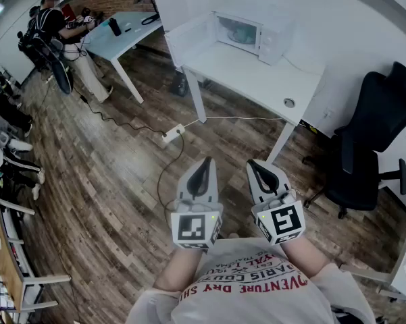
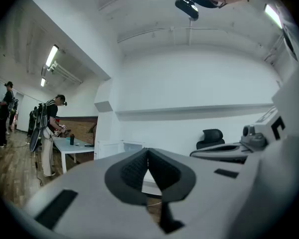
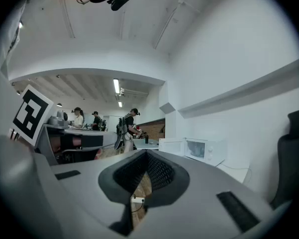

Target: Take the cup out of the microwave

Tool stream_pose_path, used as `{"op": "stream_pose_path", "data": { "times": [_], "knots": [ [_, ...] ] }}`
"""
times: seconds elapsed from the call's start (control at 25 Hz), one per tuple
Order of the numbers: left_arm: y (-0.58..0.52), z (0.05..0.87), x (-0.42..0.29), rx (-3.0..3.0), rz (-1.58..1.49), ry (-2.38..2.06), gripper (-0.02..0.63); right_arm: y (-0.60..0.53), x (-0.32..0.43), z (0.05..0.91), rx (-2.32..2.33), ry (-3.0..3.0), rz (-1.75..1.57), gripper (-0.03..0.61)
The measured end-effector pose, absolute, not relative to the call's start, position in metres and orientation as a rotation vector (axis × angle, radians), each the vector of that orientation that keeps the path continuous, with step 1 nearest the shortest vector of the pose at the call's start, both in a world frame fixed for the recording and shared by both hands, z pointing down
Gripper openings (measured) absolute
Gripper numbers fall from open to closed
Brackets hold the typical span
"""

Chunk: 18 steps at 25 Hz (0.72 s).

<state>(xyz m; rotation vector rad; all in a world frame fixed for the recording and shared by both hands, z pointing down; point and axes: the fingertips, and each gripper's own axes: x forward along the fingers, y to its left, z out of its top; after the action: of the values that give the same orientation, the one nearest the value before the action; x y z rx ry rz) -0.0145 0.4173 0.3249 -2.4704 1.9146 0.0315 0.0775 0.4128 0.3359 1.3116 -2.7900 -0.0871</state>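
A white microwave (image 1: 248, 34) stands on a white table (image 1: 257, 76) at the far side of the room, well ahead of both grippers; its door (image 1: 189, 40) looks swung open to the left. The right gripper view shows the microwave (image 3: 205, 151) small and distant. Something pale shows in its cavity, but I cannot make out a cup. My left gripper (image 1: 206, 161) and right gripper (image 1: 252, 163) are side by side close to my chest, level, above the wooden floor. Both are shut with nothing between the jaws, the tips touching in the left gripper (image 2: 148, 151) and right gripper (image 3: 147, 153) views.
A black office chair (image 1: 375, 140) stands right of the table. A power strip (image 1: 172, 134) and its cable lie on the floor in front of the table. A second table (image 1: 125, 36) at the far left has a person (image 1: 51, 25) beside it. Chairs line the left edge.
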Motion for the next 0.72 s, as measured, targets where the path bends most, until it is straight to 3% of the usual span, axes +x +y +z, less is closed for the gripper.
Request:
{"op": "stream_pose_path", "data": {
  "times": [0.72],
  "knots": [
    [0.407,0.333,-0.018,-2.502,-0.015,1.92,0.008,0.401,0.079,0.347,1.374,-2.774,0.042,0.011]
  ]
}}
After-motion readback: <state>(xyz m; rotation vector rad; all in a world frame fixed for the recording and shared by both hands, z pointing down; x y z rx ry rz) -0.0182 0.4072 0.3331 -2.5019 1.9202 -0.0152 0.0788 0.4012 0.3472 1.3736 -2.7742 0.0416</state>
